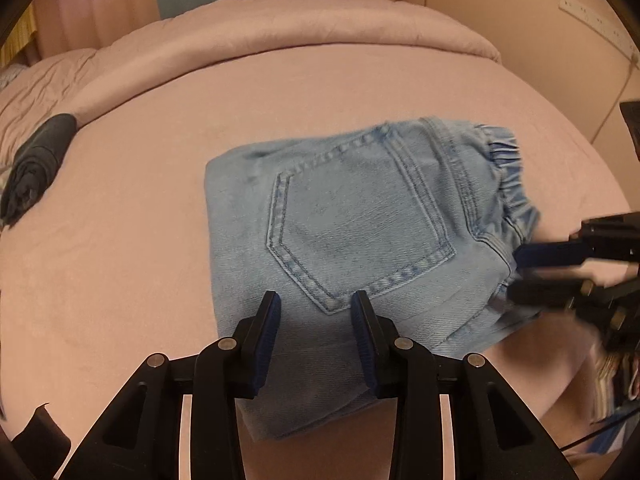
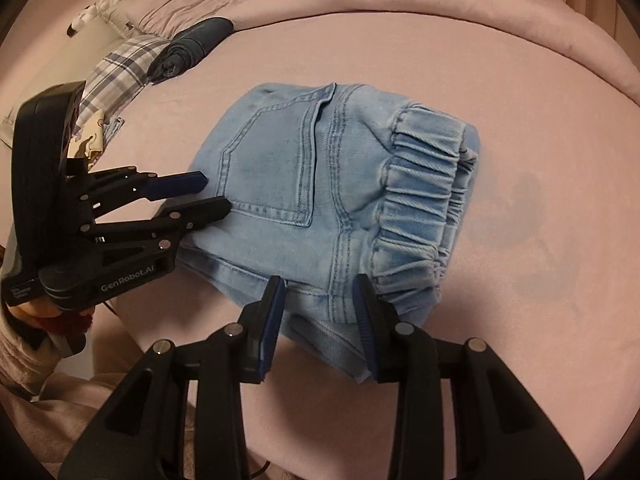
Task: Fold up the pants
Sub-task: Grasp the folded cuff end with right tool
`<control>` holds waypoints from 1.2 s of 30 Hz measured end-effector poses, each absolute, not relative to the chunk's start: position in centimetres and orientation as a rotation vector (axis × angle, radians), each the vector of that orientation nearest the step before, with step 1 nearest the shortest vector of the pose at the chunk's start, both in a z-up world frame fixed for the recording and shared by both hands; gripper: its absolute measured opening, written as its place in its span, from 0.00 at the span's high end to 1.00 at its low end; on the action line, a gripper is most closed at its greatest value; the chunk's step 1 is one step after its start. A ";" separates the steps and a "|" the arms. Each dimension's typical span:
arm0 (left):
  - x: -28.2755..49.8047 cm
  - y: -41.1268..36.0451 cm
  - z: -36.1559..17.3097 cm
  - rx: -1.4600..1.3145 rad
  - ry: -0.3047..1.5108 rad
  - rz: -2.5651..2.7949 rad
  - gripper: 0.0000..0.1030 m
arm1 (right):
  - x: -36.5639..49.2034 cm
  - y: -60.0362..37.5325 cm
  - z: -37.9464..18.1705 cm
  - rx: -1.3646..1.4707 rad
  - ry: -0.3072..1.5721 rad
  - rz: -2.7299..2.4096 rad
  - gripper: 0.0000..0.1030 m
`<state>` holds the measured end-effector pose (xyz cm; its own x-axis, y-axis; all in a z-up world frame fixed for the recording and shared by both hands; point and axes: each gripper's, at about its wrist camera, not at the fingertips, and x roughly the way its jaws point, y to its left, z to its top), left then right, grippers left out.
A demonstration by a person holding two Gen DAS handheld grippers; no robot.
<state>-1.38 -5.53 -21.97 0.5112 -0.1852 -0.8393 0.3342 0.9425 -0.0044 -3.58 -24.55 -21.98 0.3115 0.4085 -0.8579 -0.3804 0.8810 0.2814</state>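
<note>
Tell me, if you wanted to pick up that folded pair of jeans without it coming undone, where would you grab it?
Probably at the thick near edge of the folded jeans, where the layers stack. Come in low from the near side, as the right gripper sits now, so both fingers pinch every layer. The gathered elastic waistband is bulkier and would likely slip.

Left gripper [image 1: 315, 300] jaws parted, right gripper [image 2: 320, 284] jaws parted, both angled downward, near each other

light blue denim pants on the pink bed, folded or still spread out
Folded. The light blue denim pants lie as one compact stacked bundle on the pink bed sheet, back pocket on top, elastic waistband at one end, layered edges below; no legs stretch out.
</note>
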 end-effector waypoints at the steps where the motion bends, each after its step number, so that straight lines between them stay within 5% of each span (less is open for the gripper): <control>1: -1.5 -5.5 -21.7 0.169 0.974 -0.313 0.65 | -3.3 -24.9 -21.2 0.061 1.127 0.528 0.66; 9: -0.1 -6.5 -20.6 0.220 0.928 -0.291 0.65 | -0.1 -25.2 -16.6 0.092 0.881 0.424 0.65; 21: 3.5 -6.8 -22.6 0.184 1.033 -0.324 0.60 | 4.0 -24.0 -20.8 0.035 1.002 0.322 0.71; 36: 4.0 -6.9 -21.5 0.193 1.007 -0.344 0.60 | -4.8 -25.0 -21.4 -0.067 0.993 0.407 0.69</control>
<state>3.99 -6.85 -21.49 0.4868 -0.1929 -0.8519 0.3689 0.9295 0.0003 -4.82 -24.96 -21.40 0.4774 0.3030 -0.8248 -0.3637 0.9226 0.1284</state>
